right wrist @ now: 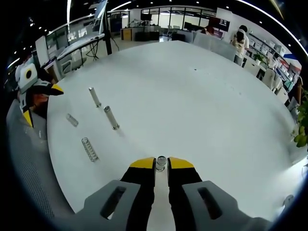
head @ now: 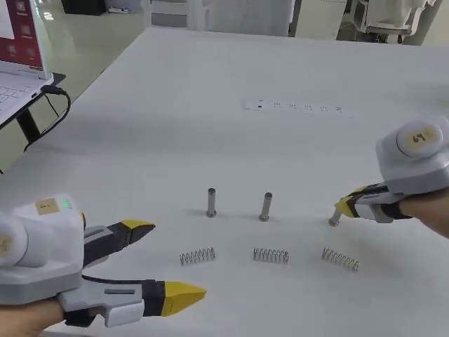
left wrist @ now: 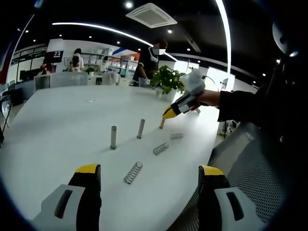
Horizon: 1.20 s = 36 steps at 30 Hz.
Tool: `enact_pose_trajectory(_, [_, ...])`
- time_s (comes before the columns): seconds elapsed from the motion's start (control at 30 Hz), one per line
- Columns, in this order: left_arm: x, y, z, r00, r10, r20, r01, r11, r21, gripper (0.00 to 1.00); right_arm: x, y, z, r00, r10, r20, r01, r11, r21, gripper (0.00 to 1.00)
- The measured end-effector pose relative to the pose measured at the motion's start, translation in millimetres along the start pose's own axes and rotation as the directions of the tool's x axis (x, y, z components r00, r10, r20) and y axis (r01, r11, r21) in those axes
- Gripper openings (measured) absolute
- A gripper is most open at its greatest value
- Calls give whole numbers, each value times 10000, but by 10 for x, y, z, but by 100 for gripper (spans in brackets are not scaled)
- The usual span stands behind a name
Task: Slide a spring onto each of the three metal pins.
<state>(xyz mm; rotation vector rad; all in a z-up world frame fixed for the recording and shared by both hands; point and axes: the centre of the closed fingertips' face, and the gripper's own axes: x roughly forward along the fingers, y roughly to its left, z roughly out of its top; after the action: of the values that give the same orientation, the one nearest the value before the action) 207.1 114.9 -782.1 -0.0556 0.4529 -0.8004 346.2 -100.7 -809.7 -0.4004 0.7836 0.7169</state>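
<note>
Big white table (head: 210, 126), and the left gripper (head: 177, 258) hovers over its near edge with jaws spread, holding nothing, close to the left spring (head: 197, 256), likely lined up for a pick. The right gripper (head: 339, 208) is clenched on the right pin (head: 334, 220), probably steadying it. Left pin (head: 211, 202) and middle pin (head: 266, 206) stand free. Middle spring (head: 271, 255) and right spring (head: 340, 259) lie flat, one before each pin, none threaded.
</note>
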Motion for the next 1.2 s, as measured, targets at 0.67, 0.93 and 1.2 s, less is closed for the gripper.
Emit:
enact_pose_trajectory(0.67, [-6, 15, -5, 10000, 6, 14, -6, 10000, -5, 80, -11, 15, -19, 10000, -7, 15, 8, 9999, -112, 16])
enact_pose_trajectory(0.93, [-5, 19, -8, 10000, 0, 13, 0, 10000, -17, 80, -22, 5, -47, 10000, -3, -10, 3, 9999, -154, 19])
enact_pose_trajectory(1.2, [0, 12, -5, 10000, -1, 3, 1, 10000, -3, 80, -51, 5, -85, 10000, -12, -54, 11, 9999, -168, 20])
